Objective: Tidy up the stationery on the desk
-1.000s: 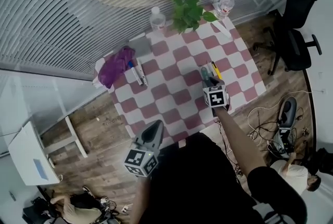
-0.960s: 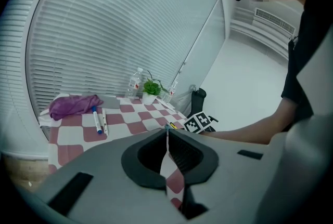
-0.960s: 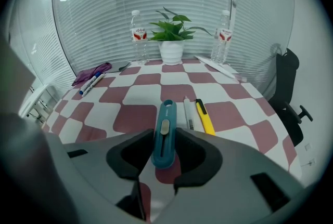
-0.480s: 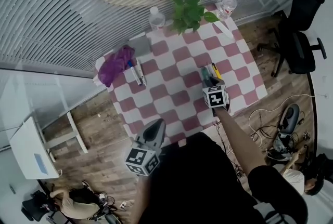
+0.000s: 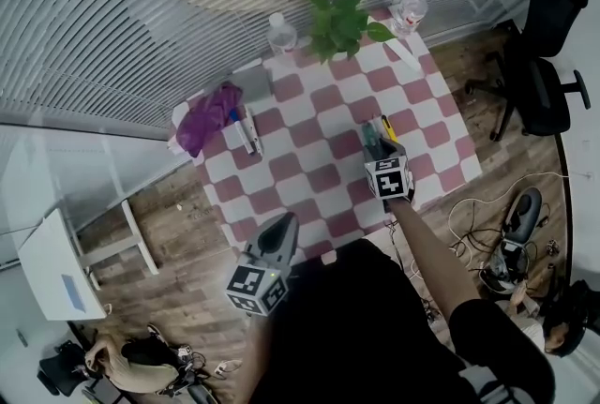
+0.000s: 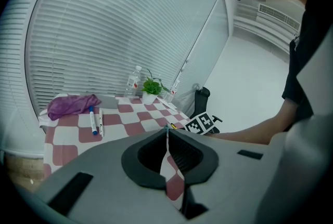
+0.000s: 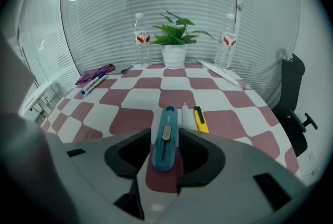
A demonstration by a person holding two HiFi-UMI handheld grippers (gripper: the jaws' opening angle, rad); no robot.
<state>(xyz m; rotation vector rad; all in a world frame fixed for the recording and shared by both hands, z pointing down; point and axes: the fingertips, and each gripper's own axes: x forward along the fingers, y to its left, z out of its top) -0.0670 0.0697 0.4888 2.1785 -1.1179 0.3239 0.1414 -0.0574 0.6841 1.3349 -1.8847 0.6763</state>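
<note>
A teal utility knife [image 7: 165, 137] lies flat on the checked tablecloth [image 7: 130, 98] between the jaws of my right gripper [image 7: 165, 132]. Those jaws have just been opening and now stand open, off the knife. Just beyond it lie a white pen [image 7: 185, 115] and a yellow cutter [image 7: 200, 118]. In the head view the right gripper [image 5: 375, 149] is at the table's right side over the knife [image 5: 368, 138]. My left gripper [image 5: 281, 226] is shut and empty, off the table's near edge. A blue marker [image 5: 238, 132] and a white marker [image 5: 253, 130] lie at the left.
A purple cloth [image 5: 211, 116] and a grey pouch [image 5: 253, 82] sit at the table's left corner. A potted plant [image 5: 339, 22] stands at the far edge between two water bottles [image 5: 284, 35] [image 5: 407, 10]. An office chair [image 5: 539, 46] stands to the right.
</note>
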